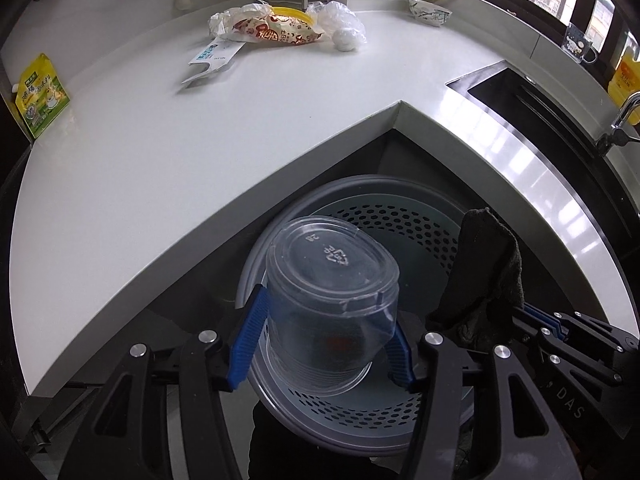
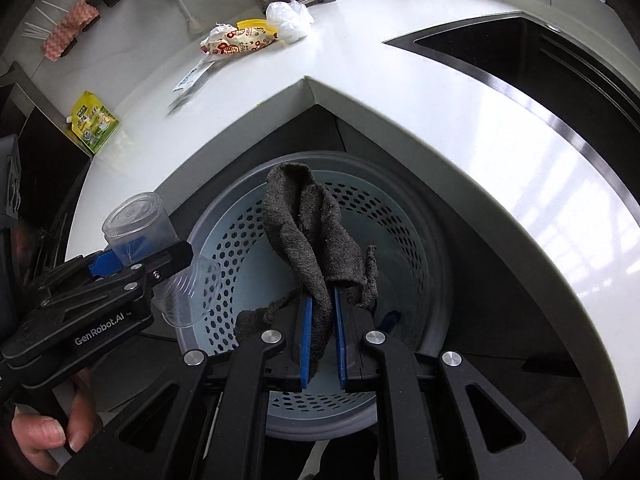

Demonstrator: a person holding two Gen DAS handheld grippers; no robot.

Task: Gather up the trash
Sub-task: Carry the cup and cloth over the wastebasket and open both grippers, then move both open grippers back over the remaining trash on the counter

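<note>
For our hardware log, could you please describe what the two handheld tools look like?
Both are matte black linkage frames with silver round pivot bolts and ribbed blue finger pads. The left tool carries white "GenRobot.AI" lettering; the right tool looks alike. A bare hand grips the left one.

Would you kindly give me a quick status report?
Left gripper shut on clear cup. Right gripper shut on grey rag. Both over the bin. Nothing in the way.

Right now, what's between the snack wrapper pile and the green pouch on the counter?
A white paper slip, near the snack wrapper; otherwise bare counter to the green pouch. Left wrist view shows it.
</note>
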